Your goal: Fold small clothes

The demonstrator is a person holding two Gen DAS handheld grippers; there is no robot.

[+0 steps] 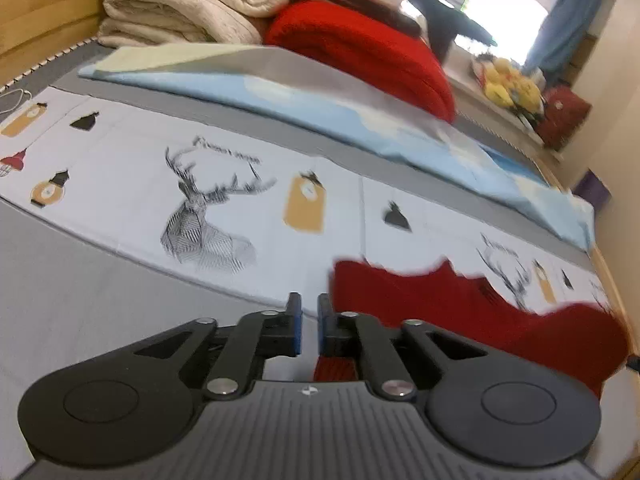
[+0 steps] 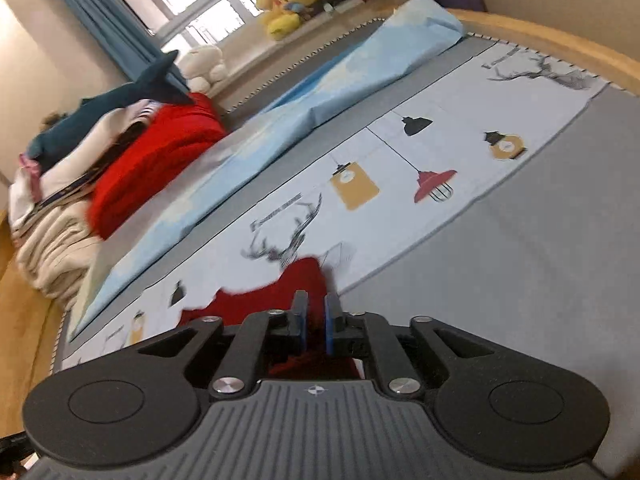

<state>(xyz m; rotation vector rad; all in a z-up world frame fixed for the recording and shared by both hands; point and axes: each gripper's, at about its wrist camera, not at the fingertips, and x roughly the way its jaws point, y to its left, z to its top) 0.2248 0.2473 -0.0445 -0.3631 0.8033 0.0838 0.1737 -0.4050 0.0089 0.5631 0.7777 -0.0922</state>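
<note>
Garment (image 1: 460, 308): a small dark red knit piece, lying crumpled with a ragged upper edge on the bed sheet (image 1: 240, 208), at the lower right of the left wrist frame and the lower centre of the right wrist frame (image 2: 272, 300). Motion blur softens its outline, so its kind (top or trousers) cannot be told.

The left claw (image 1: 309, 320) sits at the garment's left edge, its blue pads slightly apart with pale sheet showing between them; it is released, gripping nothing. The right claw (image 2: 316, 320) has its pads nearly together with red cloth showing in the narrow gap, so it looks clenched on the garment.

The sheet is white, printed with stags, lamps and lanterns, and bordered by grey. Beyond it lies a folded light blue cloth (image 1: 320, 112). At the upper left of the left wrist frame a stack of cream blankets (image 1: 180, 4) stands beside a bright red knit bundle (image 1: 360, 48). Yellow plush toys (image 2: 284, 4) sit on the windowsill, upper centre of the right wrist frame, next to a blue curtain (image 2: 100, 16).
</note>
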